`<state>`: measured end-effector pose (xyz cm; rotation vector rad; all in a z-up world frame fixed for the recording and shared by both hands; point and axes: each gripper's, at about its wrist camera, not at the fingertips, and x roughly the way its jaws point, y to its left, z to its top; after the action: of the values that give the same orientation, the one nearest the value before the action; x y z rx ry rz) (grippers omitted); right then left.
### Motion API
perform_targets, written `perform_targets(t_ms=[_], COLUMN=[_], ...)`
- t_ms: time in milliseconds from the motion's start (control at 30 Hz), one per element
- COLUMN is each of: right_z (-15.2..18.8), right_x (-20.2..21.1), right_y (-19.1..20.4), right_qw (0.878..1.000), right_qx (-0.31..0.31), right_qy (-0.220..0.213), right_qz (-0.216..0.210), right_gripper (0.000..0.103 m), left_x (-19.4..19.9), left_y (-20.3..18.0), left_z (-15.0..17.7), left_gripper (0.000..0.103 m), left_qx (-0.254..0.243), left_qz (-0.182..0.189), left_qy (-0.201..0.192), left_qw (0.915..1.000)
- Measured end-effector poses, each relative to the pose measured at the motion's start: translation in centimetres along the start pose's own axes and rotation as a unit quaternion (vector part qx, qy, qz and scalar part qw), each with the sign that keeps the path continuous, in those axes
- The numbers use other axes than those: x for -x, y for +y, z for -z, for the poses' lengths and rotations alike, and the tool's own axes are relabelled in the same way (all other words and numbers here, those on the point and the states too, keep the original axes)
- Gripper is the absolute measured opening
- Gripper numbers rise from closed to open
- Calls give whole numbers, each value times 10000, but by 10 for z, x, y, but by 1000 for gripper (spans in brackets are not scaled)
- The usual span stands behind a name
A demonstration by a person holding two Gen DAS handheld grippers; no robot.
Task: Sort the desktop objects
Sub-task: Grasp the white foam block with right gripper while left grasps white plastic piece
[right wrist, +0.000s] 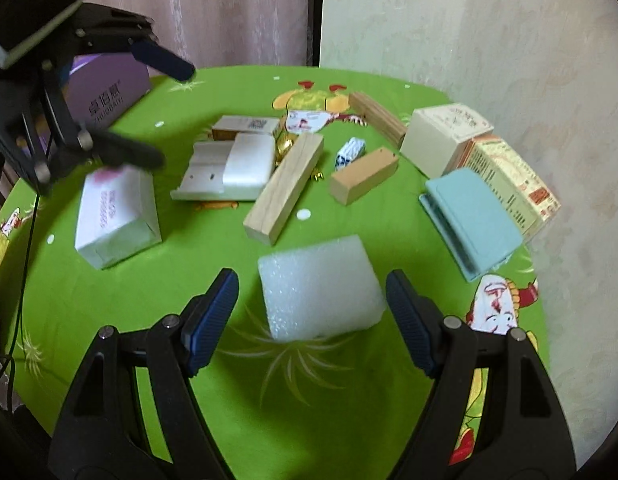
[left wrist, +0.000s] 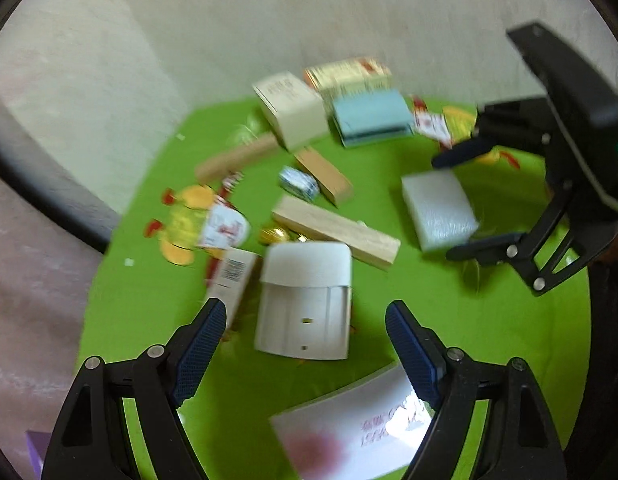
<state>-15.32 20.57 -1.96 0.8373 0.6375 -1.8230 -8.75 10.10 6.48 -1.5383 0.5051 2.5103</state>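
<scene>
Nearest my right wrist camera sat the white foam block (right wrist: pixel 319 288), lying on the green tablecloth (right wrist: pixel 149 280) between the spread fingers of my right gripper (right wrist: pixel 312 312), neither blue pad touching it. My left gripper (left wrist: pixel 305 352) was likewise spread and empty, poised above the white tissue pack (left wrist: pixel 349 432) with the white plastic holder (left wrist: pixel 305 300) just beyond its tips.

I judged the foam block the piece in hand. To take it well, I wanted the pads squared to its two long faces and lowered until they straddled its middle, then closed gently, since foam gives and a hard squeeze would dent it or pop it out sideways. The long wooden block (right wrist: pixel 285 190) lay near, so I meant to lift straight up.

The left view was smeared, and the print on the tissue pack was unreadable there. A small gold thing (right wrist: pixel 287 144) was half buried between the holder and the wood; I could not tell what it was. No sorting bin showed clearly; the purple box (right wrist: pixel 109 88) was partly behind the left gripper.
</scene>
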Motion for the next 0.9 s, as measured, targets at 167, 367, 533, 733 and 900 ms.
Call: perform_targets(t_ms=[167, 367, 533, 733, 900], right_z=[3, 2, 0, 0, 0], right_x=[-10, -17, -19, -19, -16], right_y=[-5, -9, -10, -9, -12], right_qw=[9997, 9993, 9994, 9996, 9994], right_qx=[-75, -147, -142, -81, -170], right_qy=[227, 299, 273, 232, 242], right_qz=[-96, -152, -175, -161, -162], right_gripper=[68, 67, 67, 63, 62], left_x=[-26, -45, -52, -48, -31], left_y=[4, 12, 16, 11, 13], left_z=[4, 7, 6, 5, -1], left_gripper=[83, 82, 77, 64, 64], left_qx=[87, 199, 359, 293, 343], left_qz=[206, 360, 600, 780, 617], left_qy=[232, 362, 299, 275, 33], left_qw=[9995, 9985, 9971, 9961, 9975])
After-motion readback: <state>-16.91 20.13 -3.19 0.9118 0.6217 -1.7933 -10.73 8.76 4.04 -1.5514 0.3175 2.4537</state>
